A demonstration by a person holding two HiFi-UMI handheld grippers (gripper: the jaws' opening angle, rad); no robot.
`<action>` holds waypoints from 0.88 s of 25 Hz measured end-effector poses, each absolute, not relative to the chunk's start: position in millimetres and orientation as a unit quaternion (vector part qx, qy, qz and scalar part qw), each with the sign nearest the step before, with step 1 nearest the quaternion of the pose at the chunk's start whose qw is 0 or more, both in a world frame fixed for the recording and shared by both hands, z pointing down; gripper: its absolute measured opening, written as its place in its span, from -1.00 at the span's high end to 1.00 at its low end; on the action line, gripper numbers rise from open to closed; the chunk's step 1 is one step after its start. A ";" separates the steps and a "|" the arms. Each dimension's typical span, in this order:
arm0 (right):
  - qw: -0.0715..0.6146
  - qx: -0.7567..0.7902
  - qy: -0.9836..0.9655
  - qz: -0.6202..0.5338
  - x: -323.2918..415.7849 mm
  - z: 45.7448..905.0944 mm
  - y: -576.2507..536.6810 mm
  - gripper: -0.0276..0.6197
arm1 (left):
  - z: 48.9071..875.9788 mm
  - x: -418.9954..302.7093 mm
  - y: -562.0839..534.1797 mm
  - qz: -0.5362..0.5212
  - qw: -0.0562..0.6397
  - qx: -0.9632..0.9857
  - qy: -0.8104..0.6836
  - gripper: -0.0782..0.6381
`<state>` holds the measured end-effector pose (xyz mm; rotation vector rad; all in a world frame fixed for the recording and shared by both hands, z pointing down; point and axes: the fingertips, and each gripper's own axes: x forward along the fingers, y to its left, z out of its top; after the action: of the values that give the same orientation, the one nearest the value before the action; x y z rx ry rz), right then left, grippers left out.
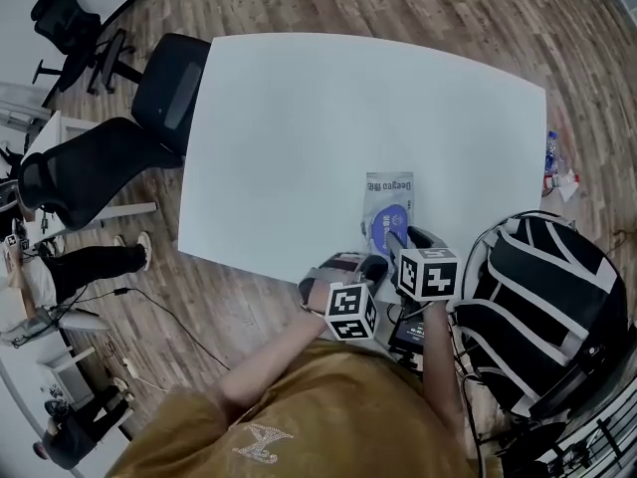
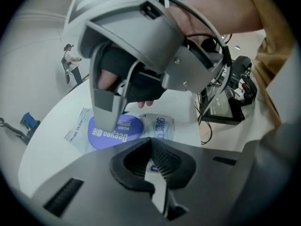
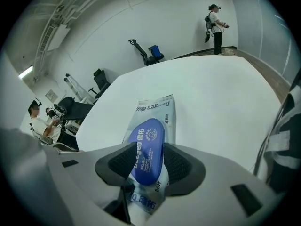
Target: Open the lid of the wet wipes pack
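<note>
1. Wet wipes pack (image 1: 388, 189): we find it lying flat on the white table (image 1: 299, 118), near the edge closest to the person, with its blue lid (image 3: 148, 145) facing up.
2. Right hand-held gripper (image 3: 148, 155): we note its jaws closed on the lid's near end, one pad at each side.
3. Left hand-held gripper (image 2: 152, 149): we note its jaws pinched on the pack's near end, just beside the right one.
4. Black office chairs (image 1: 169, 88): we count two by the table's left side.

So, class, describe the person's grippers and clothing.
Left gripper and right gripper: grey shells, black ribbed pads, each with a white cube bearing black square markers. Black cables trail off the right one. The top is mustard-brown.
</note>
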<state>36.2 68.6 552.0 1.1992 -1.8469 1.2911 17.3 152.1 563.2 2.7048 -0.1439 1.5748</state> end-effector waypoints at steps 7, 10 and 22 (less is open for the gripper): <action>0.304 0.447 -0.684 0.490 41.3 556.3 64.8 0.51 | 567.1 17.4 151.5 0.515 -0.002 0.857 -0.027 0.76; 0.305 0.444 -0.684 0.491 41.4 555.6 64.6 0.56 | 567.2 17.4 151.0 0.516 0.004 0.856 -0.025 0.76; 0.312 0.418 -0.698 0.491 39.5 543.1 62.7 0.74 | 568.9 18.0 151.8 0.529 0.027 0.848 -0.009 0.76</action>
<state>39.5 62.7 543.1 1.1042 -1.8406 1.2951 18.0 151.8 568.9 2.6194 -0.0291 1.6357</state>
